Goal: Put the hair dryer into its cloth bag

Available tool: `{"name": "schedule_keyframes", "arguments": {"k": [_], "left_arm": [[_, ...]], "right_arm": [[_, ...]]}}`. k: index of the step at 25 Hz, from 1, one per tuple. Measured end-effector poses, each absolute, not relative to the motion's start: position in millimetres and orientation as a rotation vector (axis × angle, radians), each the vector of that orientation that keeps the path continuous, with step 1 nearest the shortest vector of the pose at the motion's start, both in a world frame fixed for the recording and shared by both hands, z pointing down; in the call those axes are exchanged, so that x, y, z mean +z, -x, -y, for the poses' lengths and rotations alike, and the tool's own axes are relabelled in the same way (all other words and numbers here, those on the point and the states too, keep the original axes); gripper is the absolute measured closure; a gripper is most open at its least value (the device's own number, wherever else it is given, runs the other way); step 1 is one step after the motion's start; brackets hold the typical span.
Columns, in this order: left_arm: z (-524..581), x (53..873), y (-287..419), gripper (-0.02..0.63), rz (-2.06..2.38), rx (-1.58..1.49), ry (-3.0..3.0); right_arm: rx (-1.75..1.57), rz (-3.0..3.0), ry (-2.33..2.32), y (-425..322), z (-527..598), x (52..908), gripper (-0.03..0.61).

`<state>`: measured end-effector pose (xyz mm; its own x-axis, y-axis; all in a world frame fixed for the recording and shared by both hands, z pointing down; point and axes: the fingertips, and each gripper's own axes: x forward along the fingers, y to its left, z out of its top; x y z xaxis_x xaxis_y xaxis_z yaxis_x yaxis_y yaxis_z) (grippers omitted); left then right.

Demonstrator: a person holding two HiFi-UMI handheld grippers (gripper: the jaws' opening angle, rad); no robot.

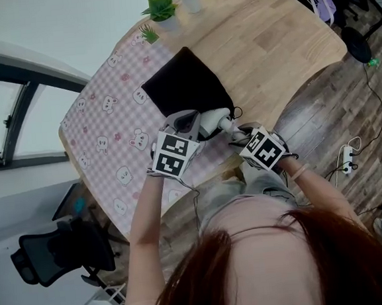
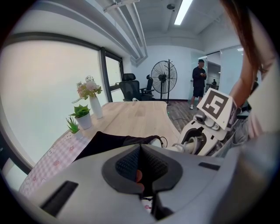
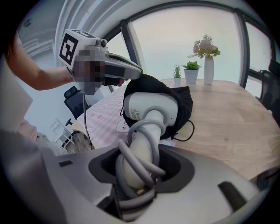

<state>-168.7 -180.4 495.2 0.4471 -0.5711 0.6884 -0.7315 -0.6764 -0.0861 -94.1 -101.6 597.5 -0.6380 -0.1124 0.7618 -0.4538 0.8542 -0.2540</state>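
Observation:
The black cloth bag [image 1: 184, 84] lies on the table, its mouth toward me. My left gripper [image 1: 186, 117] is shut on the rim of the bag [image 3: 186, 99] and holds it lifted; in the left gripper view its jaws [image 2: 141, 153] meet over the dark cloth [image 2: 109, 142]. My right gripper [image 1: 238, 132] is shut on the handle of the white hair dryer [image 1: 213, 120], which has its grey cord wound round it. In the right gripper view the hair dryer [image 3: 151, 109] has its head at the bag's mouth, with black cloth behind and over it, just under the left gripper [image 3: 138, 72].
A pink checked cloth [image 1: 110, 142] covers the left part of the wooden table [image 1: 280, 34]. Two small potted plants [image 1: 162, 8] and a white vase [image 3: 209, 65] stand at the far end. On the floor are a black office chair [image 1: 60, 249] and a power strip [image 1: 346, 158]. A person [image 2: 199, 83] stands by a fan [image 2: 162, 78].

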Motion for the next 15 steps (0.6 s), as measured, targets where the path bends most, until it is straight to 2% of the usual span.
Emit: {"name": "schedule_keyframes", "arguments": {"k": [15], "left_arm": [[180, 495, 158, 0.6, 1.121, 1.024, -2.48]], "right_arm": [[0.565, 2.202, -0.452, 120, 126, 597, 0.373]]}}
